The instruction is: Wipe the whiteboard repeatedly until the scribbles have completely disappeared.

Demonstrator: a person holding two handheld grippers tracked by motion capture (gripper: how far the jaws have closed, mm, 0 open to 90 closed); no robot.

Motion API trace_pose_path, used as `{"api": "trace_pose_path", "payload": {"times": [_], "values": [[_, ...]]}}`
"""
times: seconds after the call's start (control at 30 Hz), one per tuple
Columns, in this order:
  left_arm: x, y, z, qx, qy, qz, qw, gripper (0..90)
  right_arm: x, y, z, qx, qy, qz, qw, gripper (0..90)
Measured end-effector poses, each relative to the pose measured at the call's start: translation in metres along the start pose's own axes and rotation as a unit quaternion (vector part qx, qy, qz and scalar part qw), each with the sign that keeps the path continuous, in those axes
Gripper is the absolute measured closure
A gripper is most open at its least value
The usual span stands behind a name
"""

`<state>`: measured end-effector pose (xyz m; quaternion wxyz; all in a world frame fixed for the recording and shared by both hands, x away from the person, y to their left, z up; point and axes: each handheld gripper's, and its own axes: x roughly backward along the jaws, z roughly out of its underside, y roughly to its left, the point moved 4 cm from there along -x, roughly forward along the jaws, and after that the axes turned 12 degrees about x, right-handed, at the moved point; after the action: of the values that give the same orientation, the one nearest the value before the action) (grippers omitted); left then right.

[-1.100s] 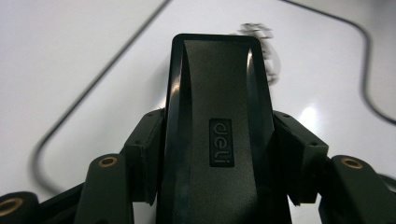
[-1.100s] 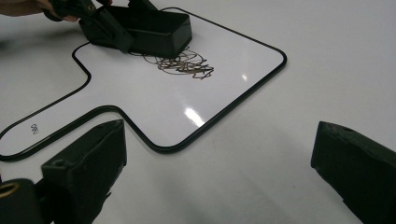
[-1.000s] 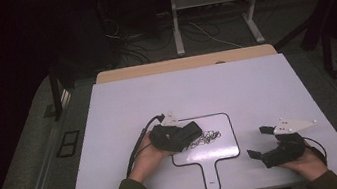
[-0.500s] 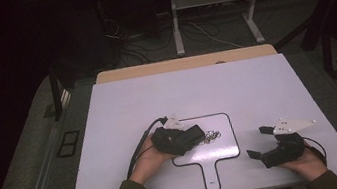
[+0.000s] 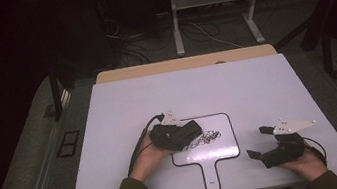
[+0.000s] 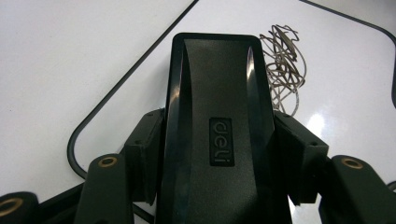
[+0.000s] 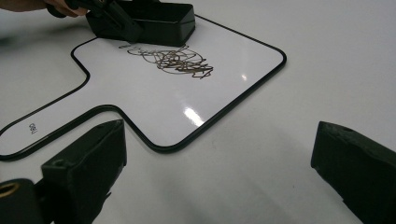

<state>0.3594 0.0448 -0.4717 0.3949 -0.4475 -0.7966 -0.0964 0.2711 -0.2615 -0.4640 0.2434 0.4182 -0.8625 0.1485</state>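
A small white board [image 5: 220, 150] with a black rim and a handle toward the near edge lies on the white table. A dark scribble [image 5: 206, 138] marks its upper left part. My left gripper [image 5: 185, 135] is shut on a black eraser [image 5: 189, 130] at the board's left edge, just beside the scribble. In the left gripper view the pads press both sides of the eraser [image 6: 219, 116], with the scribble [image 6: 282, 60] right past its tip. My right gripper [image 5: 257, 143] rests open to the right of the board, and its view looks across the board [image 7: 140, 98] at the scribble [image 7: 175, 60] and eraser [image 7: 159, 21].
The white tabletop [image 5: 181, 92] stretches far beyond the board, with a tan strip [image 5: 182, 64] along its far edge. Past it, a metal stand [image 5: 215, 11] and cables [image 5: 133, 44] sit on the dark floor. A cable trails from each gripper.
The left gripper with the eraser has shifted slightly at the board's left edge. The right gripper has kept still.
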Motion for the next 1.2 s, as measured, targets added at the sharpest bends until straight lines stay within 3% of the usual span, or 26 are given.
{"api": "trace_pose_path", "payload": {"times": [0.2, 0.3, 0.6, 0.7, 0.83, 0.97, 1.2], "values": [[0.004, -0.019, 0.009, -0.02, 0.015, 0.022, 0.9994, 39.3, 0.001, 0.0, 0.0, 0.0, 0.001, 0.0, 1.0, 2.3], [0.006, -0.025, 0.012, -0.033, 0.02, 0.021, 0.999, 39.3, 0.001, 0.0, 0.0, 0.001, 0.0, 0.0, 1.0, 2.4], [-0.002, 0.006, -0.004, 0.008, -0.003, -0.006, 0.9999, 39.3, -0.001, 0.0, 0.0, 0.004, 0.002, 0.0, 1.0, 2.4], [-0.001, 0.003, -0.002, 0.002, 0.003, -0.003, 1.0, 39.3, -0.001, 0.0, 0.0, 0.003, 0.003, -0.001, 1.0, 2.4], [0.004, -0.011, 0.007, -0.01, 0.011, 0.014, 0.9998, 39.3, 0.0, -0.001, 0.0, 0.001, 0.002, -0.001, 1.0, 2.4], [0.008, -0.024, 0.014, -0.032, 0.02, 0.021, 0.999, 39.2, 0.0, 0.0, 0.0, 0.001, 0.001, -0.001, 1.0, 2.4], [0.0, 0.001, -0.001, -0.005, 0.007, -0.001, 1.0, 39.3, -0.001, 0.001, 0.0, 0.002, 0.003, -0.002, 1.0, 2.4]]}}
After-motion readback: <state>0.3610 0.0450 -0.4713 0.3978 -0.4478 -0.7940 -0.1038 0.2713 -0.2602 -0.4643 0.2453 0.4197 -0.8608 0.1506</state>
